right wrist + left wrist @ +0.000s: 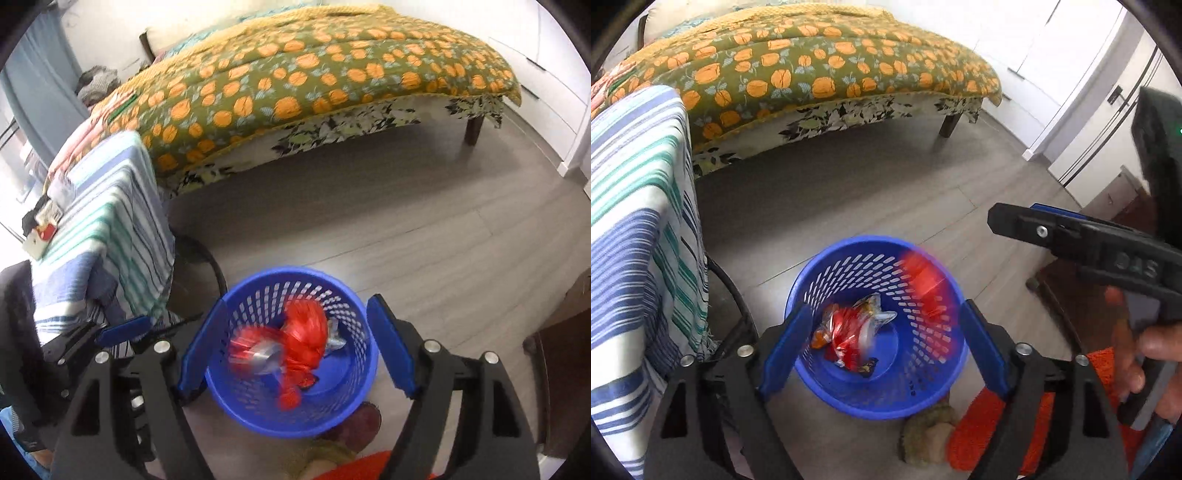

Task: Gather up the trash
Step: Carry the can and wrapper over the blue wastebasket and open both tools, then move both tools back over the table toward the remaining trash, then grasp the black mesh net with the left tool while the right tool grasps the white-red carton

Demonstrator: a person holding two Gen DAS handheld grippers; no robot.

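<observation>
Dropping wrappers (pixel 295 354) into the bin (pixel 923 391); both my left tongs (pixel 882 347) and right tongs (pixel 295 343) gape wide, empty. Next I'd seek more trash.

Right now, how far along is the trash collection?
Done: crumpled red and silver foil wrappers lie in the round blue perforated plastic basket. In hand: nothing; left gripper and right gripper are open, a blurred red wrapper dropping in. Left: no other trash visible.
</observation>
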